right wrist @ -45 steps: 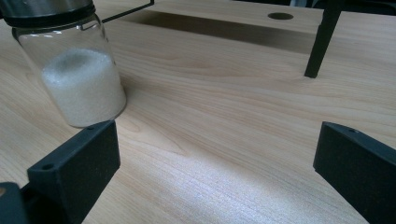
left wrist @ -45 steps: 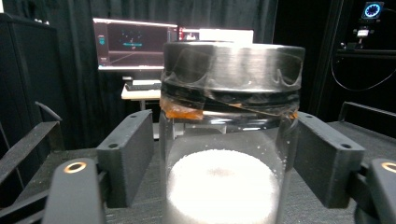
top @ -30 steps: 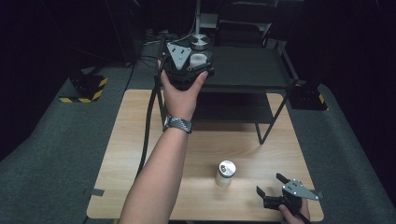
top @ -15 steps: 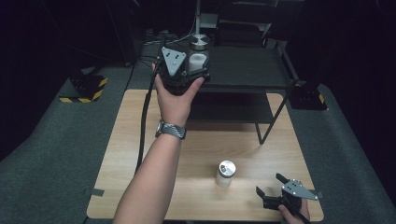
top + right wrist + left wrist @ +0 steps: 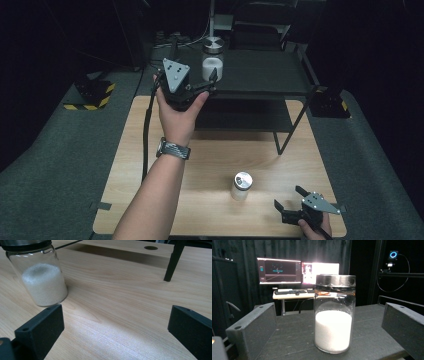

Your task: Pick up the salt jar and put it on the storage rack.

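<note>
Left gripper (image 5: 202,82) is up at the black shelf (image 5: 260,75), jaws wide and empty either side of the shelf jar (image 5: 334,315). Nothing grasped yet. Right gripper (image 5: 290,202) rests wide open near the table jar (image 5: 241,186), untouched.

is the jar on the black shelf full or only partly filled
Partly filled: in the jar, between the open left gripper jaws, white powder reaches roughly halfway up the glass.
</note>
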